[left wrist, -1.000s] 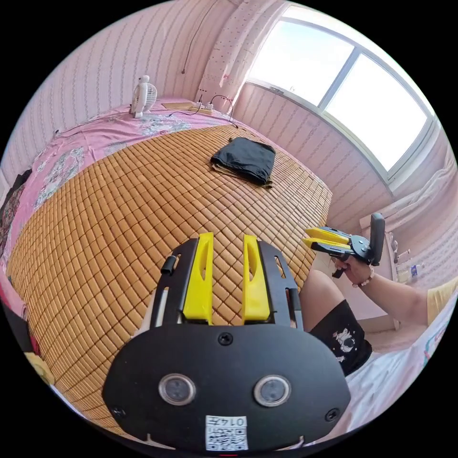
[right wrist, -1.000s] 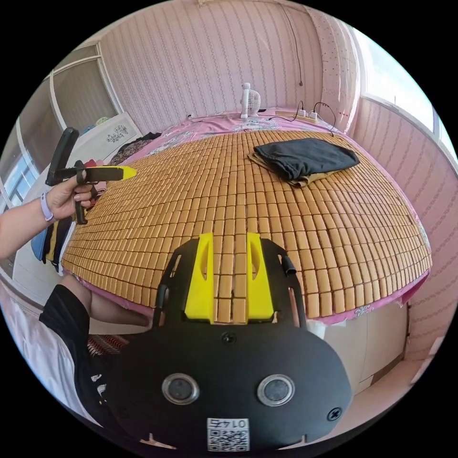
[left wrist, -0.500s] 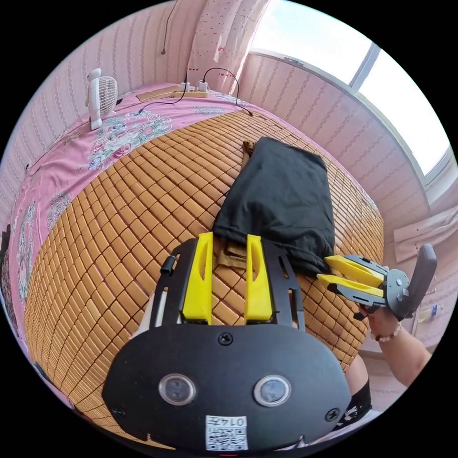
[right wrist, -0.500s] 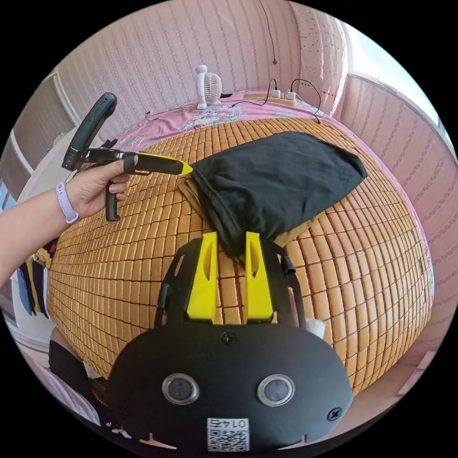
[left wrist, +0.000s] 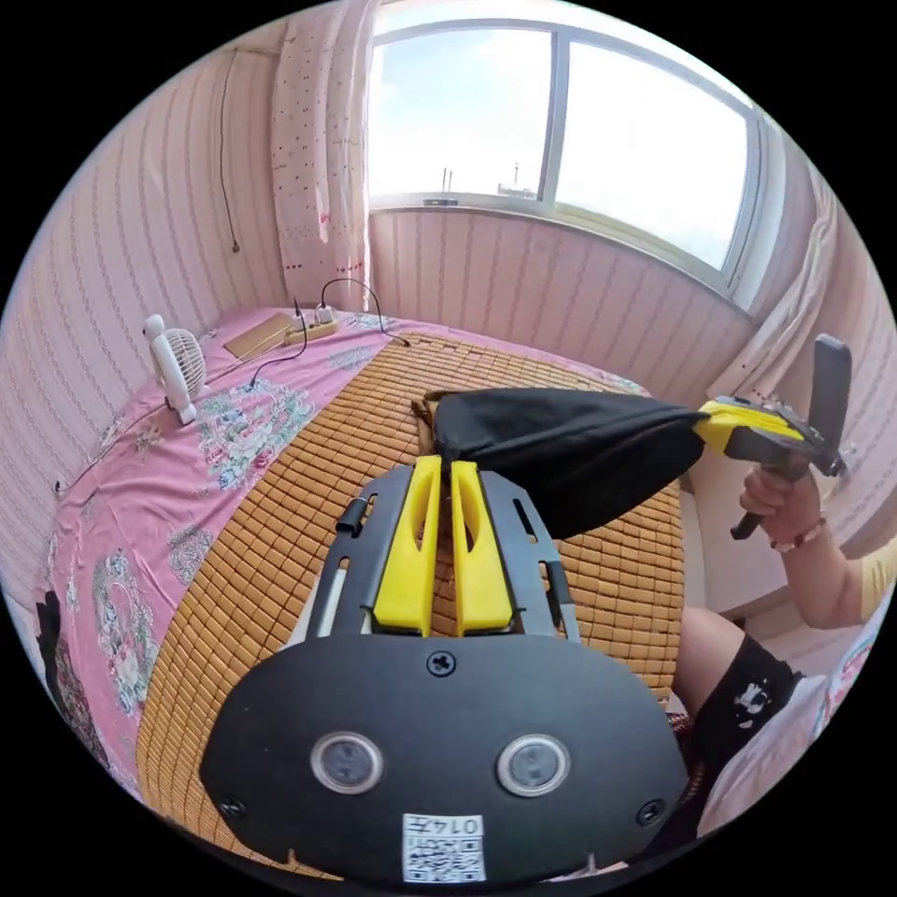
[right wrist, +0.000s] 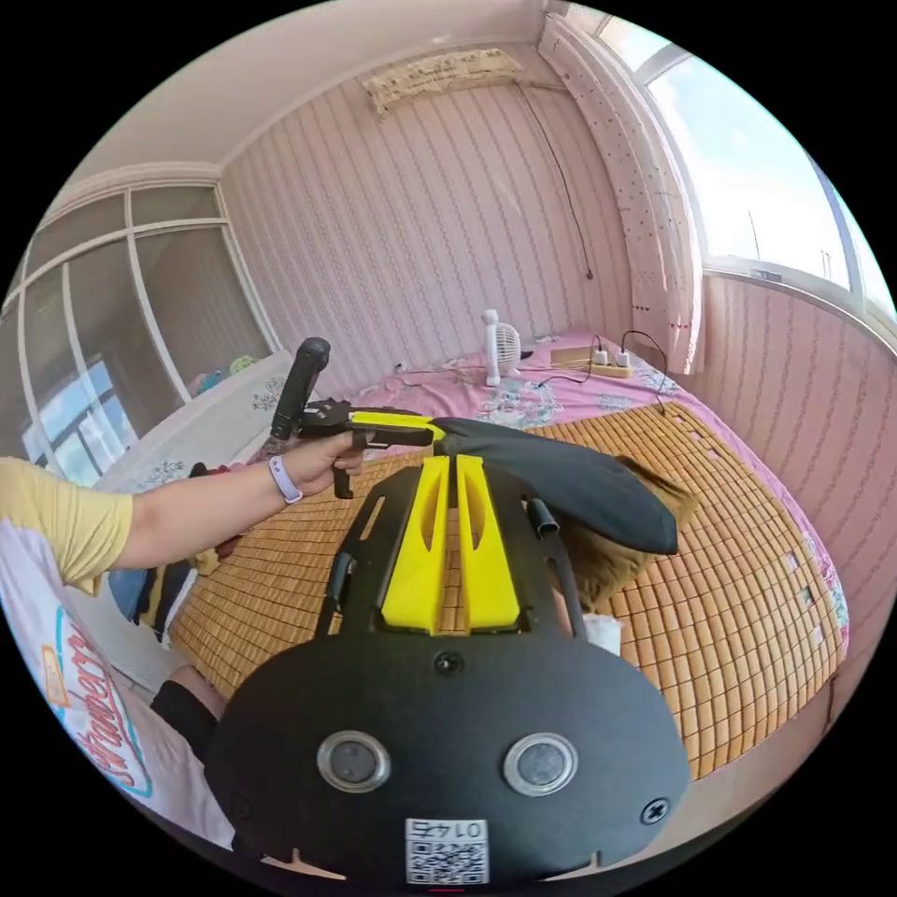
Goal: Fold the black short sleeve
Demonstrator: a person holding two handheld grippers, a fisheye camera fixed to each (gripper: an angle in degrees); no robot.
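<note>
- Lifted since a half-second ago, the black short sleeve [left wrist: 570, 444] hangs above the bamboo mat [left wrist: 280, 561] on the bed.
- Left hand-held gripper [left wrist: 445, 467] pinches one corner; right hand-held gripper [right wrist: 452, 463] pinches the other.

black short sleeve [left wrist: 570, 444]: soft matt cloth, dull, hanging in smooth folds between both tongs
left gripper [left wrist: 445, 481]: yellow jaws of smooth, faintly glossy plastic; black matt plate behind with shiny metal screws
right gripper [right wrist: 450, 475]: same yellow plastic jaws, matt black body
mat [left wrist: 308, 523]: small tan tiles under the tongs, smooth with slight sheen, bamboo-like
sheet [left wrist: 140, 505]: pink flowered cloth beyond the left gripper, matt
wall [right wrist: 420, 215]: striped pink paper, matt
</note>
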